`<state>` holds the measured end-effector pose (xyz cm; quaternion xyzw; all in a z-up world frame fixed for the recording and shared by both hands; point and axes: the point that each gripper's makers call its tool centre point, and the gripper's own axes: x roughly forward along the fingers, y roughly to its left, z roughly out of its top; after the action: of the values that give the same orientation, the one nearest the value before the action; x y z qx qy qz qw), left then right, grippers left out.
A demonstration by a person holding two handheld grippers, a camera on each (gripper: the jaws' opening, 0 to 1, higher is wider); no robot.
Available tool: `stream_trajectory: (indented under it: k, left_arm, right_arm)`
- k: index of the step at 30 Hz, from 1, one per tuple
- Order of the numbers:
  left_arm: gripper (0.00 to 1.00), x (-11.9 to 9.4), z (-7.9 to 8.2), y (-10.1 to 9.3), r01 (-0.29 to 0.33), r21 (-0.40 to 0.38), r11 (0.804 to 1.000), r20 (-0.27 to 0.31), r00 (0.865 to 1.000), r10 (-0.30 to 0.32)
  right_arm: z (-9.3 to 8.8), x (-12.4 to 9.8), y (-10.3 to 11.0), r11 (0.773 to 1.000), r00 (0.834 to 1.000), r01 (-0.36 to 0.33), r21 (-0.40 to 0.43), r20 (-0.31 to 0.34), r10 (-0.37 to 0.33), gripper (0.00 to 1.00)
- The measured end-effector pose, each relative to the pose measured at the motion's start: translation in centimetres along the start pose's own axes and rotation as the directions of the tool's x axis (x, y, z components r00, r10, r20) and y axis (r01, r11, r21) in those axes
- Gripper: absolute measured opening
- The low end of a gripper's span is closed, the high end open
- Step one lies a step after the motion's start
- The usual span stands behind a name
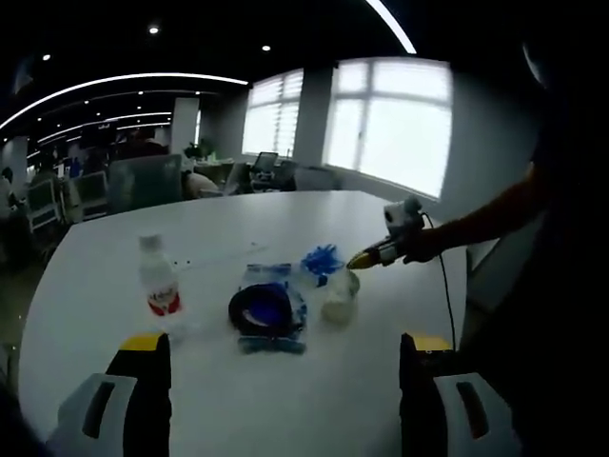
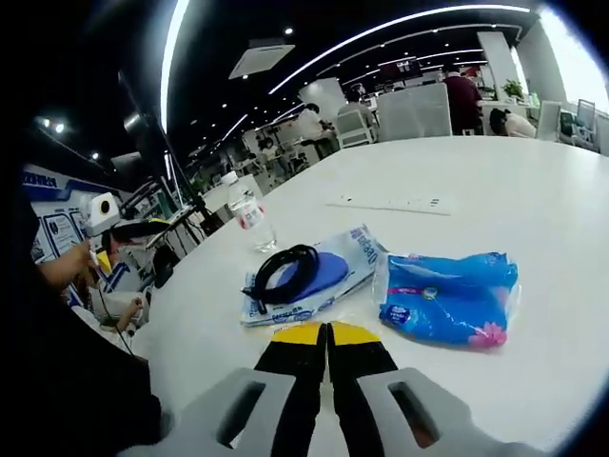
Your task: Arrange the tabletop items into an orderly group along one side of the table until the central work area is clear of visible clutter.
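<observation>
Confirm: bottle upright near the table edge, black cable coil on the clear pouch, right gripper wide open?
Not quite: the right gripper is shut, its yellow tips together in the right gripper view. The bottle is upright, and the cable coil lies on the pouch.

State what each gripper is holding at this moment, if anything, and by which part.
Nothing is held. The left gripper stands open over bare white table, and the right gripper is shut on nothing, short of the blue plastic packet.

Upright bottle [image 2: 249,217], red label; black cable coil [image 2: 285,270] on flat packet [image 2: 333,276]; blue pouch [image 2: 449,297] beside.
</observation>
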<state>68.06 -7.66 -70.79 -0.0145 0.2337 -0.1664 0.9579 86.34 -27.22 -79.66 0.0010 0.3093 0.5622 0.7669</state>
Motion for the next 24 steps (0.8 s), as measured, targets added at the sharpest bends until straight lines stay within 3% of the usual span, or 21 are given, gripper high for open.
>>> stream_trajectory:
  k: [8, 11, 19, 24]
  left_arm:
    - [0.98, -0.1, -0.1, -0.3, 0.020, 0.010, 1.000, 0.001, 1.000, -0.020]
    - [0.98, -0.4, 0.0, -0.5, 0.025, 0.019, 1.000, 0.004, 1.000, -0.025]
    - [0.98, -0.8, 0.2, -0.9, 0.028, 0.020, 0.999, 0.014, 1.000, -0.028]
    - [0.98, -0.9, 0.0, -1.2, 0.023, 0.019, 1.000, 0.009, 1.000, -0.023]
  right_arm:
    - [0.0, -0.5, 0.8, 1.000, 1.000, -0.005, -0.001, -0.009, 0.005, 0.00]
    - [0.5, -1.1, 0.0, 0.999, 0.999, 0.036, 0.036, 0.031, -0.038, 0.14]
    - [-1.2, -1.1, 0.1, 0.991, 1.000, 0.021, 0.132, -0.001, -0.021, 0.19]
    - [-1.7, -0.3, 1.0, 0.992, 1.000, -0.010, 0.127, -0.009, 0.012, 0.28]
